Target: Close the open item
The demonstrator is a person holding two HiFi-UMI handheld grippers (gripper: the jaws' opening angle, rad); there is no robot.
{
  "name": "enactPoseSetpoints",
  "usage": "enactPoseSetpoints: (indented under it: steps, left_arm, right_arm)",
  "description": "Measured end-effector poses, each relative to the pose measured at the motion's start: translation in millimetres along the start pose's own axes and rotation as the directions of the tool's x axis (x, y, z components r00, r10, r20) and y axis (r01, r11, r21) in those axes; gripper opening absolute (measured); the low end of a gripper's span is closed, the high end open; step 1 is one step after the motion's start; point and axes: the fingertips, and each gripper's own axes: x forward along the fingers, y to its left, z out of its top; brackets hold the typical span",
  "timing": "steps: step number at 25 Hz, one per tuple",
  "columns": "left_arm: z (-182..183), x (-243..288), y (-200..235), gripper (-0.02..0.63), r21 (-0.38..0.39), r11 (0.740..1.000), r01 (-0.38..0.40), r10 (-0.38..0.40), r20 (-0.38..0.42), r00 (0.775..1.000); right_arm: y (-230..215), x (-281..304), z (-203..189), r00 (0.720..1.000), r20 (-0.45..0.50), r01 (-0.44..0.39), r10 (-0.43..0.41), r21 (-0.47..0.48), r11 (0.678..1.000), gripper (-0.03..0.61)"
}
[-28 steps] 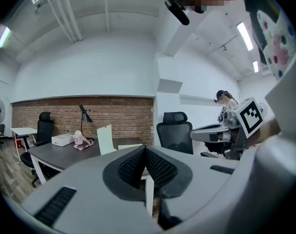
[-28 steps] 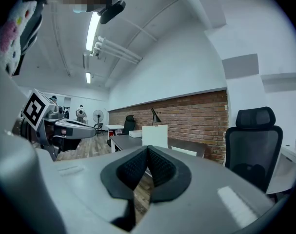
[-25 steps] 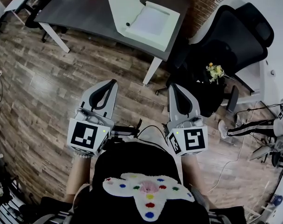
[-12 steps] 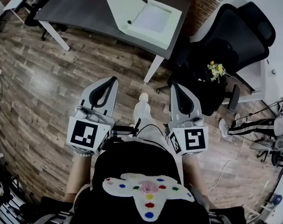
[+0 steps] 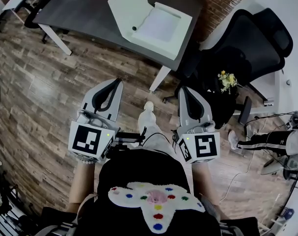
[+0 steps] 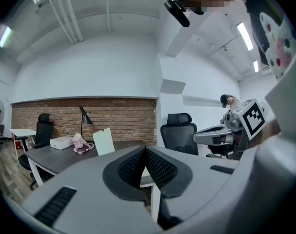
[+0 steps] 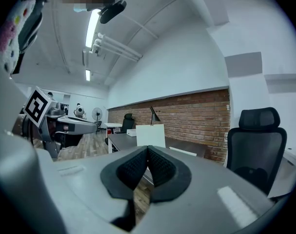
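A plank floor (image 5: 45, 92) ran under a dark grey surface (image 5: 85, 11) on white legs, which stood before a brick wall (image 6: 113, 118). The white box (image 5: 161, 26) lay toward the surface's right end, near its front edge. Its lid (image 5: 125, 6) stood up and its inside lay bare. A black chair (image 5: 247, 43) stood to the right of the surface, with a small bunch of flowers (image 5: 227, 78) by its seat.

The left claw (image 5: 120, 81) and the right claw (image 5: 180, 89) were held side by side over the floor, well short of the box and pointing toward it. A white shoe (image 5: 148, 113) showed between them. Each gripper view showed its jaws pressed together with nothing in them.

Only the gripper views showed a black lamp (image 6: 84, 115) at the surface's far side and a standing fan (image 7: 97, 114). Only the head view looked down into the box.
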Motion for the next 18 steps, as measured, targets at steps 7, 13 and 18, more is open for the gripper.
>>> enactPoseSetpoints:
  steps: [7, 13, 18]
  left_arm:
    - [4, 47, 19, 0.006, 0.027, 0.999, -0.033, 0.033, 0.0, 0.999]
    - [6, 90, 38, 0.006, 0.012, 0.998, -0.065, 0.065, -0.015, 0.998]
    - [14, 132, 61, 0.006, 0.001, 0.994, -0.105, 0.105, -0.019, 0.994]
  right_arm:
    - [-34, 45, -5, 1.0, -0.005, -0.013, 0.013, 0.012, 1.0, 0.008]
    - [-63, 88, -9, 0.999, -0.015, -0.052, 0.052, 0.012, 0.999, 0.008]
    - [-91, 132, -5, 0.996, -0.018, -0.084, 0.084, 0.014, 0.996, 0.008]
